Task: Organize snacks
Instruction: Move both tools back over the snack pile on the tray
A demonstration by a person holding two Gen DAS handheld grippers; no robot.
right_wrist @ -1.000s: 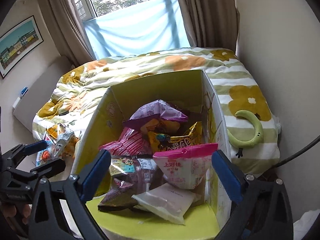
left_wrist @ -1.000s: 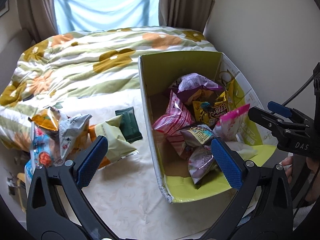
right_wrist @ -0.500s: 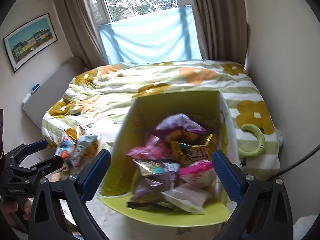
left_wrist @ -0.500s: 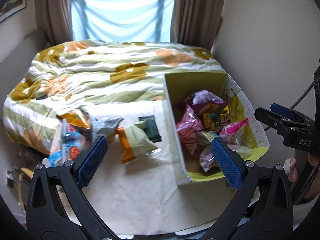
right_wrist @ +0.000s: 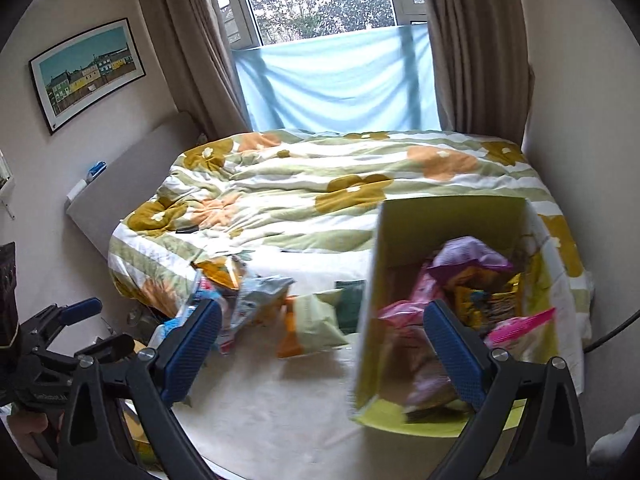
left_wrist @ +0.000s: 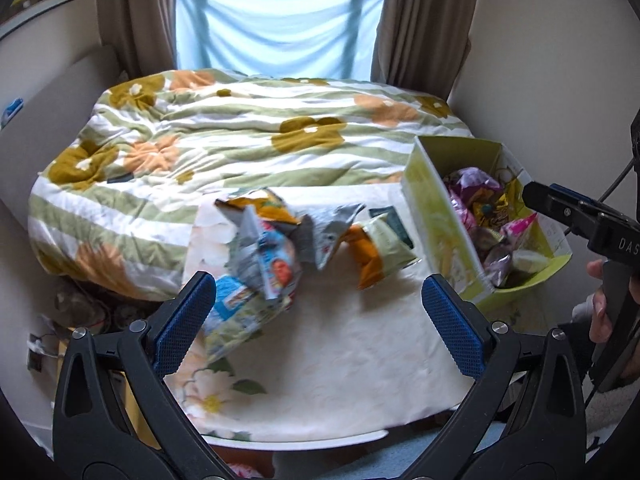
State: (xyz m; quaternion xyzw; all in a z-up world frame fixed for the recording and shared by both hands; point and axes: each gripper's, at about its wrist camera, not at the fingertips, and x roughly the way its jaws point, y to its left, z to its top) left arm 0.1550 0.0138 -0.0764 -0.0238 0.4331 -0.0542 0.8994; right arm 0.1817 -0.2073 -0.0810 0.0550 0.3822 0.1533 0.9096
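Observation:
A yellow-green cardboard box [left_wrist: 434,216] [right_wrist: 370,320] stands on the bed's near right part and holds several snack bags [left_wrist: 486,224] [right_wrist: 476,280]. A loose pile of snack bags [left_wrist: 272,256] [right_wrist: 248,300] lies on the cream cloth [left_wrist: 340,344] left of the box, with a green-and-orange bag [left_wrist: 380,248] [right_wrist: 312,326] nearest the box. My left gripper [left_wrist: 320,320] is open and empty, held back above the cloth's near edge. My right gripper [right_wrist: 324,356] is open and empty, near the box's left wall. Each gripper also shows in the other's view, the right one [left_wrist: 580,220] and the left one [right_wrist: 68,328].
A flowered green-striped duvet [left_wrist: 240,140] covers the bed behind the cloth. A wall runs close along the box's right side. A padded headboard [right_wrist: 120,184] is at the left. A window with a blue sheet [right_wrist: 340,80] and curtains is at the back.
Both grippers have pulled back and up from the box, so the whole bed now shows. The view has swung left toward the loose pile. Both stayed open and empty.

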